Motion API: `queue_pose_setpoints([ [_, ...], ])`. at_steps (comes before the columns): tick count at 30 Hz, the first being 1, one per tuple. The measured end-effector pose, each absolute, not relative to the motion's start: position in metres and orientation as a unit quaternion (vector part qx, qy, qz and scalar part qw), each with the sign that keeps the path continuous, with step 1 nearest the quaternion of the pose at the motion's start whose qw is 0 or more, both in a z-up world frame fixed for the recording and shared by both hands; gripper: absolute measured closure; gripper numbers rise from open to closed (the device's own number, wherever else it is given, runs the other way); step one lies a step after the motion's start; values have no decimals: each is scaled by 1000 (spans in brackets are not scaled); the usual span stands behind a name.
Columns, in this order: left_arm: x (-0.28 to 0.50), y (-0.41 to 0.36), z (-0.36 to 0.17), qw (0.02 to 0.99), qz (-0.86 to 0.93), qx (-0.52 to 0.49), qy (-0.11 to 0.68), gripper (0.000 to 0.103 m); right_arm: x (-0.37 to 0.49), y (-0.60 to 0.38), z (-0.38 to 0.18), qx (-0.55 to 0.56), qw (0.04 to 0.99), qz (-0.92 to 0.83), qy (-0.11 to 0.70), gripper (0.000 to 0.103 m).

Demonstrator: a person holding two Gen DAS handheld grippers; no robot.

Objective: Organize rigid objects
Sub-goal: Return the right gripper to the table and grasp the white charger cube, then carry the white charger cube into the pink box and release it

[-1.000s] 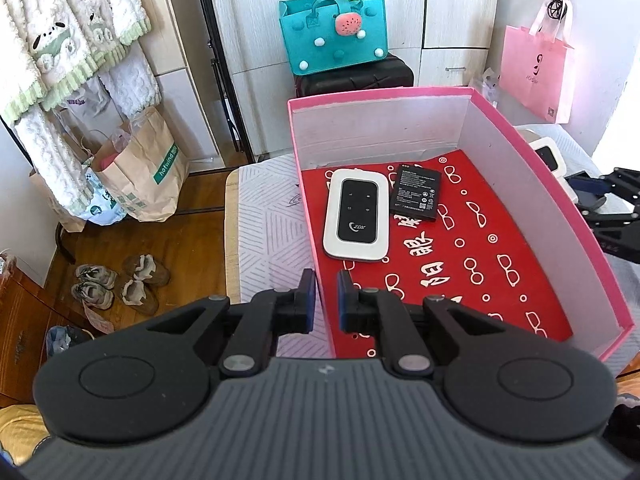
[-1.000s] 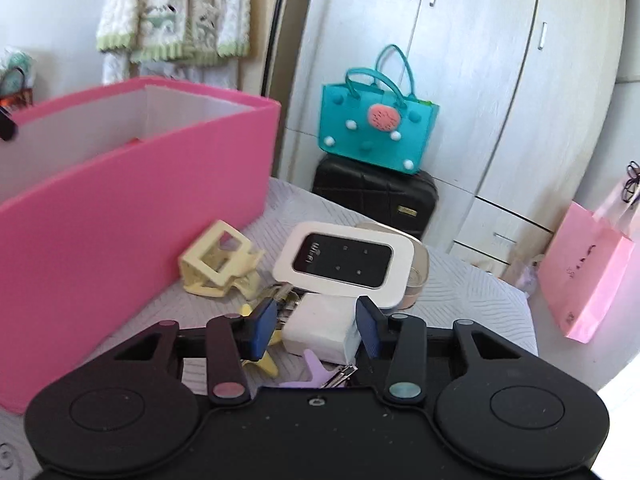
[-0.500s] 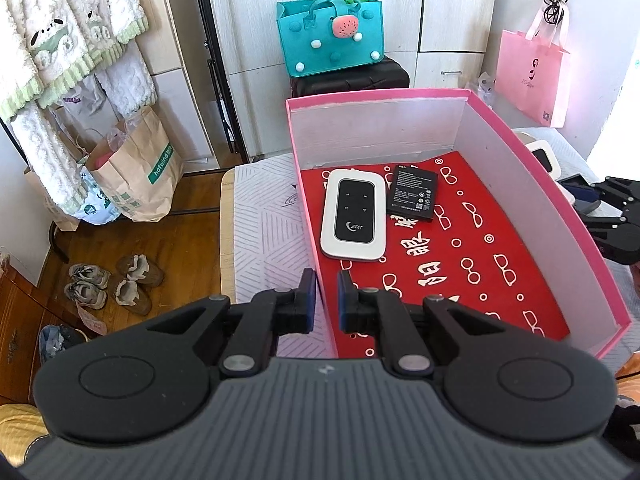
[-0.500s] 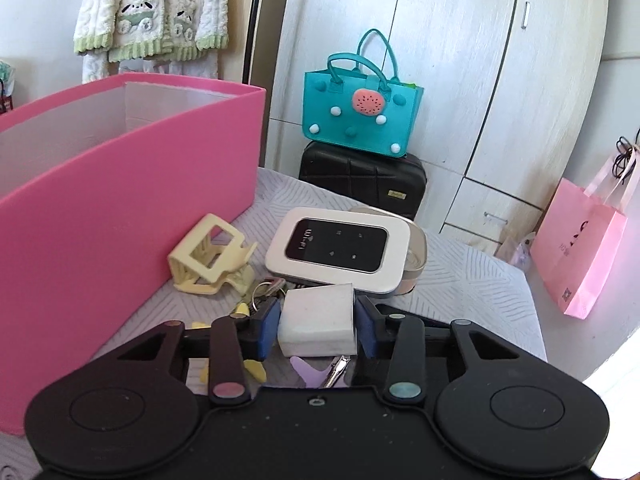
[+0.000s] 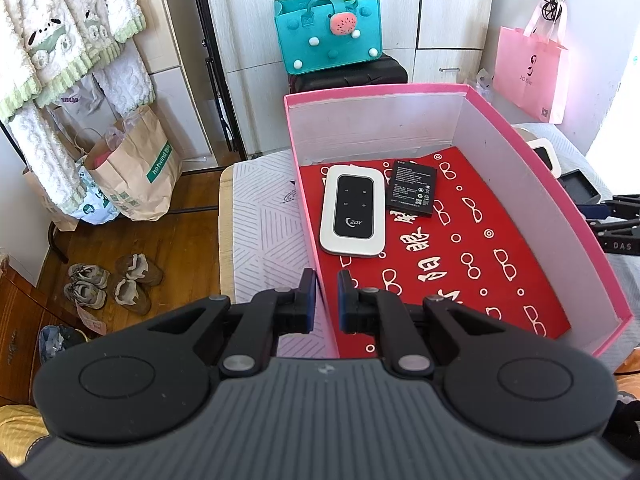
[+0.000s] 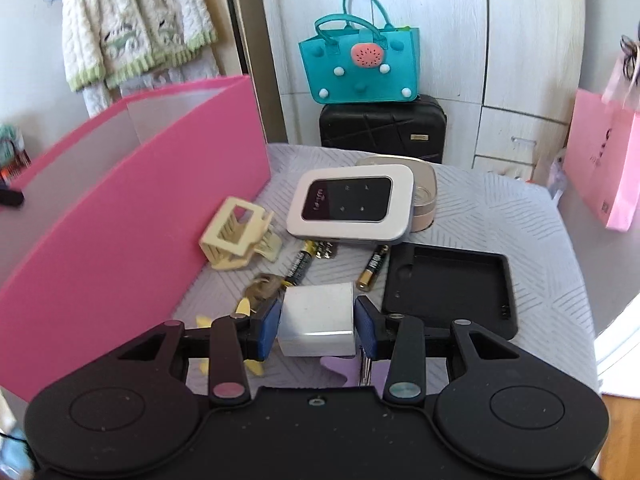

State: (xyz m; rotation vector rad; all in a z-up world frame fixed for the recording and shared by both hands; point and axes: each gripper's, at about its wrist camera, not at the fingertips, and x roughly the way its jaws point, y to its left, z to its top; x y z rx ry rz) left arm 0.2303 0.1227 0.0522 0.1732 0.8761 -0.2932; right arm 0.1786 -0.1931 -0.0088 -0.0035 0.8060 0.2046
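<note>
My right gripper [image 6: 318, 320] is shut on a white cube-shaped plug [image 6: 320, 308], held just above the grey mat. Beyond it lie a cream claw clip [image 6: 236, 236], a white pocket router [image 6: 352, 206] resting on a round tin [image 6: 424, 192], two batteries [image 6: 298, 266], keys [image 6: 260, 288] and a black case [image 6: 448, 288]. The pink box [image 6: 120, 220] stands to the left. In the left wrist view my left gripper [image 5: 326, 296] is shut and empty over the near left wall of the pink box [image 5: 560, 200]. Inside the box lie a white router [image 5: 354, 210] and a black battery pack [image 5: 412, 194].
A teal felt bag [image 6: 360, 68] sits on a black suitcase [image 6: 384, 128] past the table's far edge. A pink paper bag [image 6: 604, 160] hangs at the right. Paper bags [image 5: 132, 168] and shoes [image 5: 112, 284] are on the wooden floor left of the table.
The right gripper's pads have closed onto the white plug and raised it, and its view has rolled, bringing the batteries and black case into sight. The left gripper has not moved.
</note>
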Motion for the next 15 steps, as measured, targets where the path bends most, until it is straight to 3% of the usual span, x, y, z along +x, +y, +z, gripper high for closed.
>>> queue_pose_setpoints([
  [10, 230, 121, 51, 892, -142, 85, 421, 94, 183, -183, -9, -50, 916, 96, 387, 52],
  [12, 230, 122, 51, 892, -142, 86, 421, 94, 181, -180, -8, -59, 916, 94, 385, 58],
  [15, 230, 121, 51, 892, -142, 86, 421, 94, 179, -185, -1, -46, 919, 97, 379, 58],
])
